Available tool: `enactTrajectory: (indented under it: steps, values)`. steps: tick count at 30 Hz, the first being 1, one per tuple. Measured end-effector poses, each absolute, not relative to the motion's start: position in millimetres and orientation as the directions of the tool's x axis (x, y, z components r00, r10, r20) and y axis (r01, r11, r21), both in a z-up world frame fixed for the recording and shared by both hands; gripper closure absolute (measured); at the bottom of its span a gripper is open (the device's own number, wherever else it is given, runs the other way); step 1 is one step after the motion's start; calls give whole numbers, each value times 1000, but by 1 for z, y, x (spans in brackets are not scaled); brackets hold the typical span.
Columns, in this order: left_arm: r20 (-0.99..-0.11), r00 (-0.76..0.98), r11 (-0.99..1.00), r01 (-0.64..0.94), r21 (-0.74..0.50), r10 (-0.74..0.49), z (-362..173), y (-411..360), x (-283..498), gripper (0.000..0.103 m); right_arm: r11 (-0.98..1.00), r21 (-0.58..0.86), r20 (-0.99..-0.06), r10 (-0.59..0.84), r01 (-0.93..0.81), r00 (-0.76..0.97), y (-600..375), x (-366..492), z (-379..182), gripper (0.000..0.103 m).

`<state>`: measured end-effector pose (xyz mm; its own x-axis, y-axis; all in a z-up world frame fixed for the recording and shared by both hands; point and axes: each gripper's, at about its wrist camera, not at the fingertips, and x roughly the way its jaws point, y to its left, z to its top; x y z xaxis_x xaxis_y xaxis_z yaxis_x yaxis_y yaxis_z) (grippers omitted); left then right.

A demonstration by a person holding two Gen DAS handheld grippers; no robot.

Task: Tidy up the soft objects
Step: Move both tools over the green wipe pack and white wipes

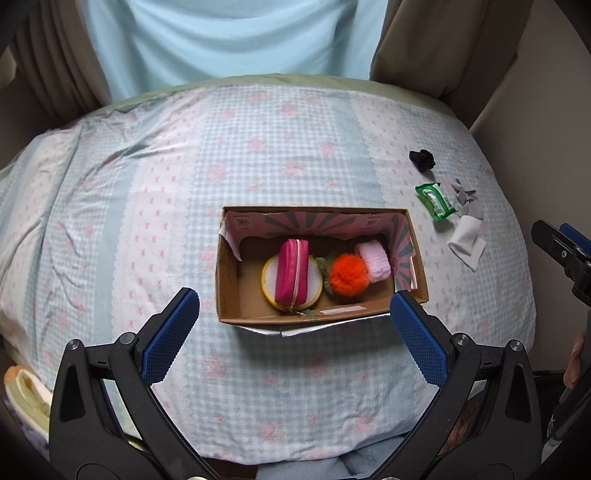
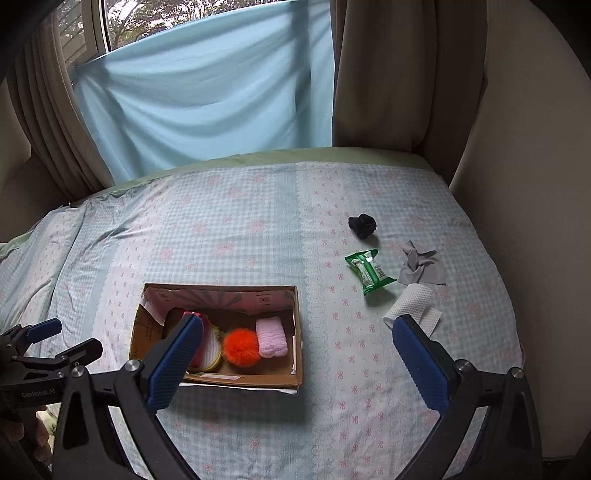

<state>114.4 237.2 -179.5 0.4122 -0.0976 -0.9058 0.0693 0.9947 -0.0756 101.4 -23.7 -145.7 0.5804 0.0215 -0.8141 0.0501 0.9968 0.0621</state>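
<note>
**Open claws above a bed, half-filled box ahead, loose soft things to the right**

Nearest, seen from the left wrist: left gripper hanging over the checked bedspread, blue pads spread wide, nothing between them. Just beyond the fingertips, an open cardboard box resting flat on the bedspread. Inside, from left to right: a round yellow-rimmed mesh pouch lying on the floor of the box, a pink zip pouch propped across the top of it, a fluffy orange pompom touching a green scrunchie half hidden beneath it, and a folded pink cloth against the right wall.

From the right wrist: right gripper likewise spread wide and empty, held low over the bedspread, the left pad covering part of the box's contents, the right pad just short of a white textured cloth.

Outside the box, to its right and well apart from it, a loose cluster on the bedspread. Nearest, the white textured cloth, partly rolled. Just beyond, a green wipes packet, with a crumpled grey cloth beside it on the right, touching the white one. Farthest, a small black scrunchie, lying alone.

Nothing standing between either claw and these items. Behind the bed, a pale blue sheet hung across a window, framed by beige curtains.
</note>
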Motion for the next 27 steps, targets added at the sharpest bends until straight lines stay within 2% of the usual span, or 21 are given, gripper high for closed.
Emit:
enactTrajectory:
  steps: [13, 19, 27]
  values:
    - [-872, 461, 985, 128, -118, -164, -150, 180, 119, 0, 983, 18, -760, -105, 182, 642, -108, 83, -124, 1]
    - [-862, 485, 988, 112, -106, -147, -143, 132, 127, 0, 988, 45, -763, -62, 148, 644, -163, 90, -134, 1]
    - [-870, 481, 993, 4, -117, -105, -159, 47, 153, 0, 998, 62, -784, 31, 29, 619, -238, 116, -167, 1]
